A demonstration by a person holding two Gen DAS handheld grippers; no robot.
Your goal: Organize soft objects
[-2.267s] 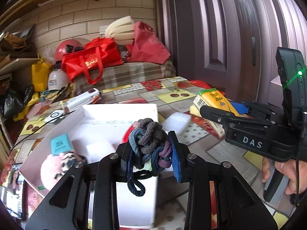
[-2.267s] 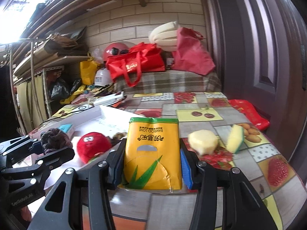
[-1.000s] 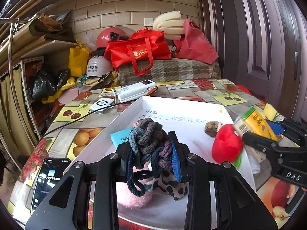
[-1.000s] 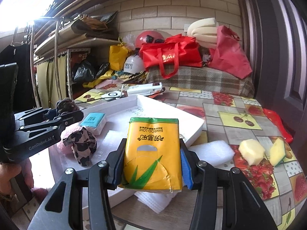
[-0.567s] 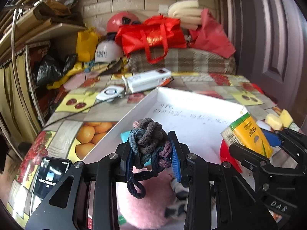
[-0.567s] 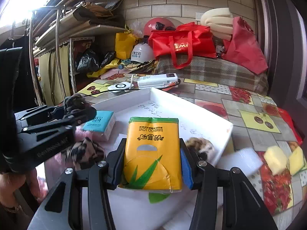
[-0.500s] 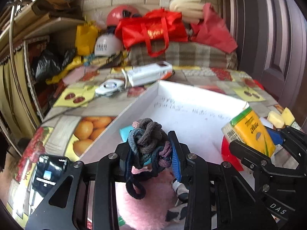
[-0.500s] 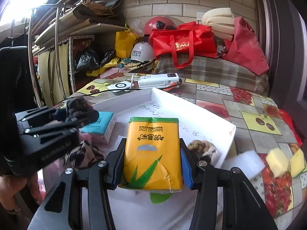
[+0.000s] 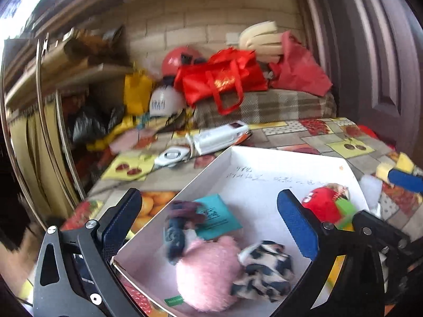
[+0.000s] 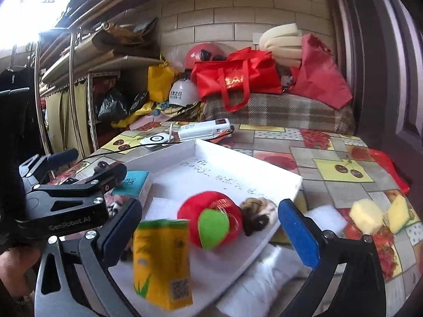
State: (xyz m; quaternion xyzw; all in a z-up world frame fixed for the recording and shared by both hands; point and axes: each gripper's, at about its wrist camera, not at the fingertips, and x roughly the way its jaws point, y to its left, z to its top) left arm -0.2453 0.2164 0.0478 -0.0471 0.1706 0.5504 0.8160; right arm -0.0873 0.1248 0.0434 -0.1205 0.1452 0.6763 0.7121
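A white tray [image 9: 277,155] [image 10: 288,177] lies on the patterned table. My left gripper [image 9: 208,227] is open above its near corner; the knotted hair ties [image 9: 179,224] are loose, blurred, over the tray between a teal tissue pack [image 9: 215,216], a pink fluffy ball [image 9: 208,274] and a leopard scrunchie [image 9: 264,272]. My right gripper [image 10: 208,235] is open; the yellow tissue pack [image 10: 162,261] is loose and blurred at the tray's near edge, beside a red plush apple [image 10: 208,218] and a brown scrunchie [image 10: 257,212].
Two yellow sponges [image 10: 380,215] and white foam pieces [image 10: 261,274] lie on the table right of the tray. A white power bank [image 10: 203,129] and a round white device [image 10: 156,140] with a cable lie behind it. Bags and helmets crowd the back; shelves stand left.
Both grippers have opened. The hair ties left the left jaws and the yellow tissue pack left the right jaws; both are dropping into the tray.
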